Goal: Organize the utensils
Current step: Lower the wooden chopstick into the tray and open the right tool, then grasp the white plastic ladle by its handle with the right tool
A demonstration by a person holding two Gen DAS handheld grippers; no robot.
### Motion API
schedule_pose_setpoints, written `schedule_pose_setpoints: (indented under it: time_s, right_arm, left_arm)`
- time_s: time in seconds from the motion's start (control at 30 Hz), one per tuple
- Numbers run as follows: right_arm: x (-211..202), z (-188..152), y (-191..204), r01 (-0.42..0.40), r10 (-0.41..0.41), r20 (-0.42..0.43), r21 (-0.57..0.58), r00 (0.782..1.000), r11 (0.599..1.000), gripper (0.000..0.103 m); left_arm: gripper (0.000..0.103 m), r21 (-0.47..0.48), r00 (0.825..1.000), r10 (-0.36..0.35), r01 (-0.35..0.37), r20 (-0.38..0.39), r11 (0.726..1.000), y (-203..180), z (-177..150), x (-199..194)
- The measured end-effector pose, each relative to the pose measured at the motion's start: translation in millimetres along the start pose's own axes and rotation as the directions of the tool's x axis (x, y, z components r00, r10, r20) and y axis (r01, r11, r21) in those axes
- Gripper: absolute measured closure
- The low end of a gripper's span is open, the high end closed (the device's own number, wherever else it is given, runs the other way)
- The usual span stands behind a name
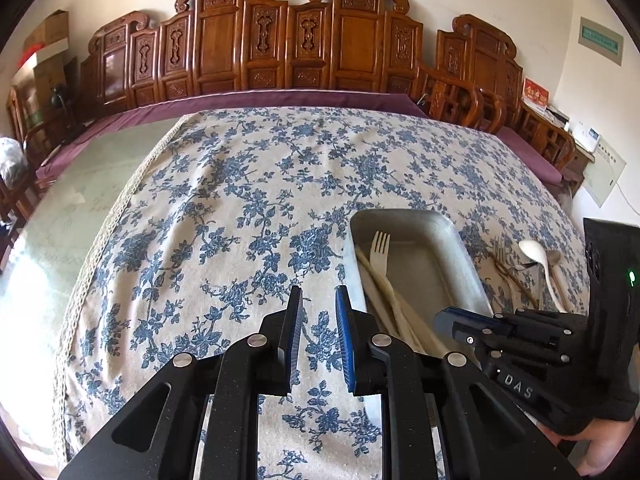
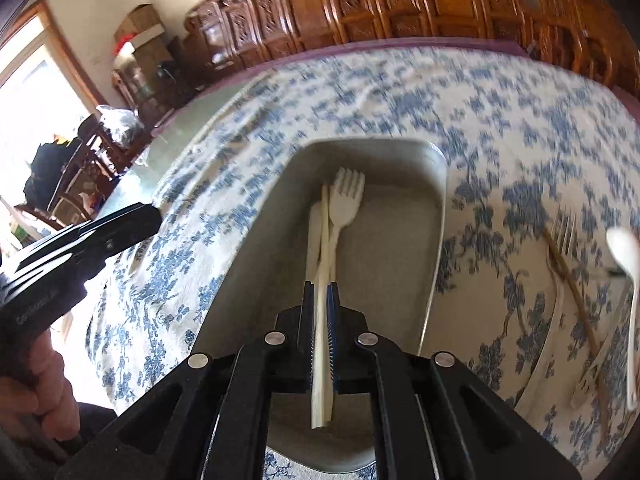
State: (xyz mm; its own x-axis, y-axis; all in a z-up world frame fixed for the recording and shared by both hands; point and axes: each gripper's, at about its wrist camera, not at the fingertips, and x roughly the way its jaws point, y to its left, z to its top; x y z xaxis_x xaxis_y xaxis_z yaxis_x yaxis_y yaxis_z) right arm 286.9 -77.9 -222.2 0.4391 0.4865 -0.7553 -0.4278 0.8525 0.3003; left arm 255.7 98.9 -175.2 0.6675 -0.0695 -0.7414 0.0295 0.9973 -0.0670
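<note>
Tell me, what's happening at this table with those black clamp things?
A person is sorting utensils into a metal tray. The right gripper is shut on pale chopsticks over the tray, beside a pale fork. The left gripper hovers empty above the flowered tablecloth. A white spoon and other utensils wait outside.

The left gripper (image 1: 319, 312) pointed steeply downward, its jaws a little apart with nothing between them. The right gripper (image 2: 320, 312) also angled down, its pads pressed closed on a thin pale stick. A bare hand (image 2: 36, 396) gripped the left gripper's handle.
</note>
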Motion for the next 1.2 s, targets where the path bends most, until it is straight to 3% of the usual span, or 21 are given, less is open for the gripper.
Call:
schedule_pose_setpoints:
  time_s: [0.23,0.33,0.57,0.67,0.93,1.2]
  right_arm:
    - [-49,-12,-21,0.041,-0.034,0.096,-0.076,0.995,0.996,0.094]
    - [-78,-22,-49,0.094,-0.082,0.127,-0.091,0.989,0.991,0.094]
    - [-112,-40,-117,0.219,-0.212,0.110,-0.048,0.971,0.975,0.094]
    - [-114,-46,-141,0.250,-0.248,0.088,-0.014,0.965,0.968,0.082]
    - [-105,-56,-184,0.332,-0.333,0.046,0.040,0.942,0.943,0.082]
    - [-73,-48,-212,0.368,-0.367,-0.030,0.035,0.930,0.929,0.082]
  left_arm:
    - [0.087,0.018,0.999,-0.023,0.023,0.023,1.000,-23,2,-8]
    - [0.075,0.039,0.999,-0.039,0.038,0.031,0.999,-39,3,-12]
    - [0.065,0.092,0.997,-0.076,0.073,0.029,0.993,-78,0,-18]
    - [0.063,0.096,0.995,-0.096,0.093,0.027,0.991,-89,-2,-19]
    - [0.061,0.106,0.990,-0.139,0.138,0.010,0.985,-113,-11,-14]
    - [0.060,0.150,0.986,-0.168,0.164,0.018,0.975,-135,-16,-16]
